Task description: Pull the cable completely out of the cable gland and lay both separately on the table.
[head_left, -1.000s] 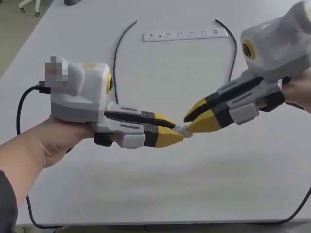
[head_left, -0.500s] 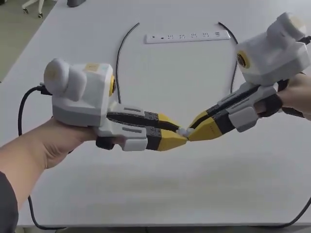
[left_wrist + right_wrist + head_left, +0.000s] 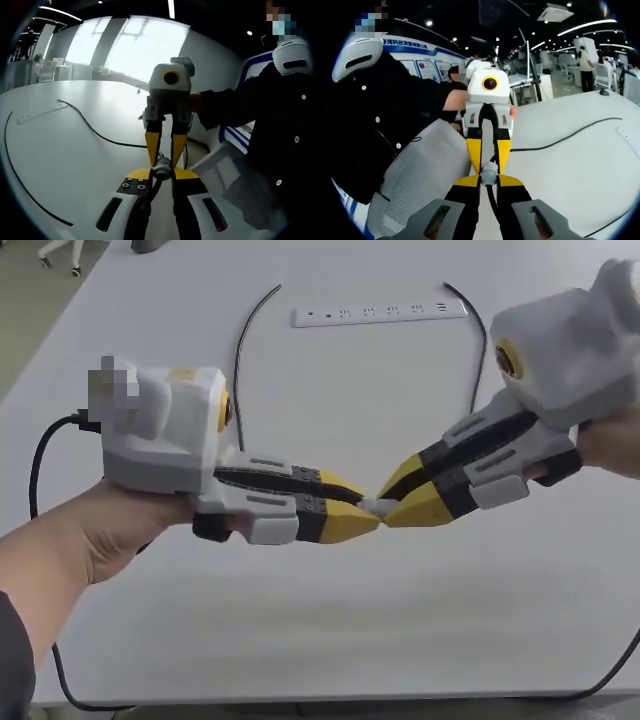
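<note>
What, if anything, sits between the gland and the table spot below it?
Nothing visible. The gland, gripped by the left gripper and right gripper, hangs over bare table; the power strip and black cables lie farther back.

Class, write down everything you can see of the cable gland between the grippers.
The cable gland is a small, pale grey, plastic-looking piece with a rounded body, held above the table where the tips of the left gripper and right gripper meet. A black cable runs from it between the right gripper's jaws.
</note>
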`<state>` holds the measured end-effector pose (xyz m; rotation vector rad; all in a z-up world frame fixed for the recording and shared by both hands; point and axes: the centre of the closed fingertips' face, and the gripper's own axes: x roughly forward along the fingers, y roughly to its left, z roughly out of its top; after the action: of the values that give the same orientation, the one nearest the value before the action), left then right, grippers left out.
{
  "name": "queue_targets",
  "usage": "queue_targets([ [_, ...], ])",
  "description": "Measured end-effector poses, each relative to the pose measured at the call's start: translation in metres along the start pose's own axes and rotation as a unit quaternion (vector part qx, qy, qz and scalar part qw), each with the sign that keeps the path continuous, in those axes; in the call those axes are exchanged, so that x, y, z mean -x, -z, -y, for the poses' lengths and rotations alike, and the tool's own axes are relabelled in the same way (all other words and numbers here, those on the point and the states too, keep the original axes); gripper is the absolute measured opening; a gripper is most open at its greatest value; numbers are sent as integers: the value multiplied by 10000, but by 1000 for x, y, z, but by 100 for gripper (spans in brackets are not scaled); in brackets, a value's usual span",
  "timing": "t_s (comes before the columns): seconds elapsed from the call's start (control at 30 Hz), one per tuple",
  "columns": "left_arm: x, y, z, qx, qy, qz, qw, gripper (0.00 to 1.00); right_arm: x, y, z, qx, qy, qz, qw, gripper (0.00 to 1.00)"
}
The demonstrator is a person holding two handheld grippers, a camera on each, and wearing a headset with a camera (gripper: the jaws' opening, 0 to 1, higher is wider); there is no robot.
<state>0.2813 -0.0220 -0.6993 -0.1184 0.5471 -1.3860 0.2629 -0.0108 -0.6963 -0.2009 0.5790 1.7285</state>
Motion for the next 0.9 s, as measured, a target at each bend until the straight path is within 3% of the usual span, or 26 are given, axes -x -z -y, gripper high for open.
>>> queue_targets([
  [0.17, -1, 1, -1, 125, -10, -1, 9999, 15, -3, 0, -5, 456, 142, -118, 9988, 6],
  [0.27, -1, 2, -1, 164, -18, -7, 9999, 15, -3, 0, -3, 536, 195, -164, 9982, 6],
  [0.33, -1, 2, -3, 210, -51, 4, 9998, 15, -3, 0, 0, 862, 319, -200, 9956, 6],
  [0.5, -1, 3, -6, 286, -109, 15, 9995, 15, -3, 1, 3, 1260, 520, -320, 9901, 7],
  [0.6, -1, 3, -6, 273, -121, 21, 9996, 15, -3, 2, 4, 1154, 538, -278, 9915, 7],
  [0.67, 0, 2, -8, 255, -166, 29, 9995, 15, -3, 1, 6, 1397, 628, -216, 9880, 8],
  [0.9, 1, 4, -10, 198, -227, -54, 9995, 15, 9, 10, 13, 1128, 828, -320, 9896, 7],
])
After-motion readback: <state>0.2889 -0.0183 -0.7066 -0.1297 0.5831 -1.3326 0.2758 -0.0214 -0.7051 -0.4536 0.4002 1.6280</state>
